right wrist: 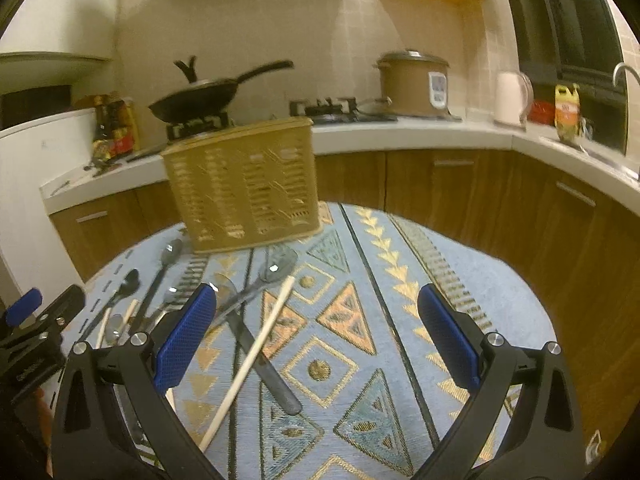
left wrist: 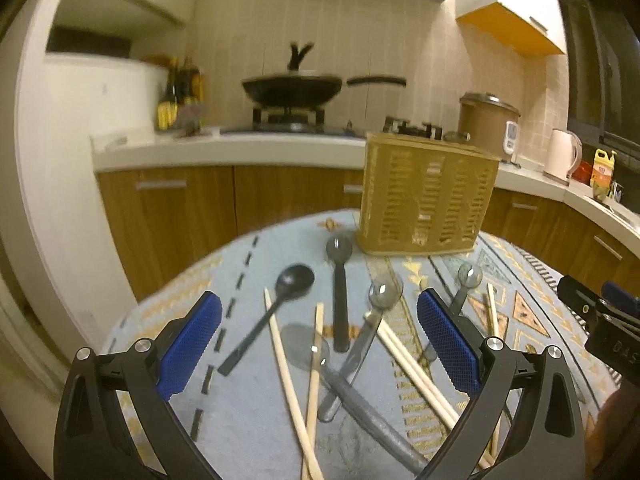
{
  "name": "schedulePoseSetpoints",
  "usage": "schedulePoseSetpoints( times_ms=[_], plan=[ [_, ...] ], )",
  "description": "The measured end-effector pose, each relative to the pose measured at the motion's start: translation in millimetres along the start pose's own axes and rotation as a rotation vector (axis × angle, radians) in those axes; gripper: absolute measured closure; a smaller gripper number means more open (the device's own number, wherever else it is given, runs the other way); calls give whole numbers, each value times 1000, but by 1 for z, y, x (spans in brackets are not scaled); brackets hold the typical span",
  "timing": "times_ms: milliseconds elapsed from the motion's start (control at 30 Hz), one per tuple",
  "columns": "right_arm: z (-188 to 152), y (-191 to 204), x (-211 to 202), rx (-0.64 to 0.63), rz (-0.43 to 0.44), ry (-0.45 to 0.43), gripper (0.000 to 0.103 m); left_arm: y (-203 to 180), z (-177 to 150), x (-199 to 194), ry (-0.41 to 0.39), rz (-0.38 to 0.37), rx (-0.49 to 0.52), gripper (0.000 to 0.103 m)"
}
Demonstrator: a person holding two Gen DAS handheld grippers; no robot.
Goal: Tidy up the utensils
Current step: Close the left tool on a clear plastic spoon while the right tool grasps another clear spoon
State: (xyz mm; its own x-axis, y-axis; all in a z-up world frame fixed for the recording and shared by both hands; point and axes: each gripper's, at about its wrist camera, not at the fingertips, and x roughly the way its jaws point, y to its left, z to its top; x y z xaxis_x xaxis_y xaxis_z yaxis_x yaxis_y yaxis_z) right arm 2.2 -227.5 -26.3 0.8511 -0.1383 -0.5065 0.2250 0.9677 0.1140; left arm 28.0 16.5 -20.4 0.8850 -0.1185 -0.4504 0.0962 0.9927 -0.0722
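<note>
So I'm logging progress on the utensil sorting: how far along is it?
Barely begun. Nothing looks done: no utensil shows above the holder's rim. Nothing in hand: left gripper and right gripper are open and empty. Left: the black spoon, clear spoons and chopsticks scattered on the cloth.

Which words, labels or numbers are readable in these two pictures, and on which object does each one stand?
"DAS": partial pale letters on the black body of the right claw, seen sideways; the rest is cut off.
Pale lettering on the left claw: too blurred to read.
Yellow bottle label: too blurred to read.
Rice cooker panel: too small to read.
Sauce bottles: labels blurred, unreadable.
</note>
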Motion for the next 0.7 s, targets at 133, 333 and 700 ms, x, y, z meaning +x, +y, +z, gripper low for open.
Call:
schedulePoseSetpoints(
  times_ms=[133,333,700],
  plan=[
    [3,2,20,-37,14,129,7,17,16,20,118,-62,-9,11],
    [29,10,36,-68,37,238,7,43,46,67,280,-177,-33,13],
    [69,11,120,122,132,530,26,37,76,183,602,-345,72,31]
  ],
)
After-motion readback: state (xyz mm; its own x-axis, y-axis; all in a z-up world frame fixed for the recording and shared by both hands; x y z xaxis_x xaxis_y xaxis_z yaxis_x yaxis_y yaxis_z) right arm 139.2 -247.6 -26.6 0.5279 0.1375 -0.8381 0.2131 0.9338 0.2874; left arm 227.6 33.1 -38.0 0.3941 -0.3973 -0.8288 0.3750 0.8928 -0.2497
